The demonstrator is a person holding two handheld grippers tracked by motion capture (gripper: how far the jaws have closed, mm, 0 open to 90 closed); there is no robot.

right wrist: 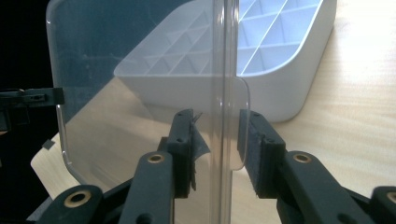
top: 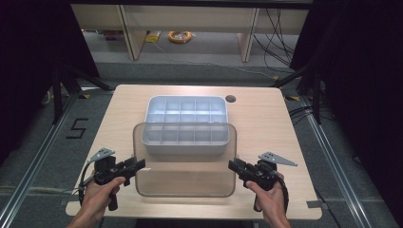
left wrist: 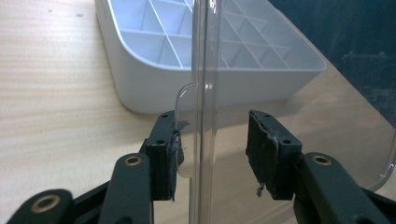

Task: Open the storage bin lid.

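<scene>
A pale grey compartment tray (top: 152, 107) sits in the middle of the wooden table. A clear plastic lid (top: 185, 183) lies in front of it, its far edge overlapping the tray's near rows. My left gripper (top: 140, 164) is at the lid's left edge and my right gripper (top: 233, 165) at its right edge. In the left gripper view the jaws (left wrist: 212, 135) stand open astride the lid's rim (left wrist: 205, 70), the tray wall (left wrist: 154, 93) behind. The right gripper (right wrist: 215, 130) straddles the lid's rim and tab (right wrist: 243, 121) more narrowly, a gap left on one side.
A round cable hole (top: 230, 99) sits at the table's back right. Bare wood (top: 271, 128) flanks the tray on both sides. Beyond the table are shelf legs, a yellow cable coil (top: 179, 36) and cables on the floor.
</scene>
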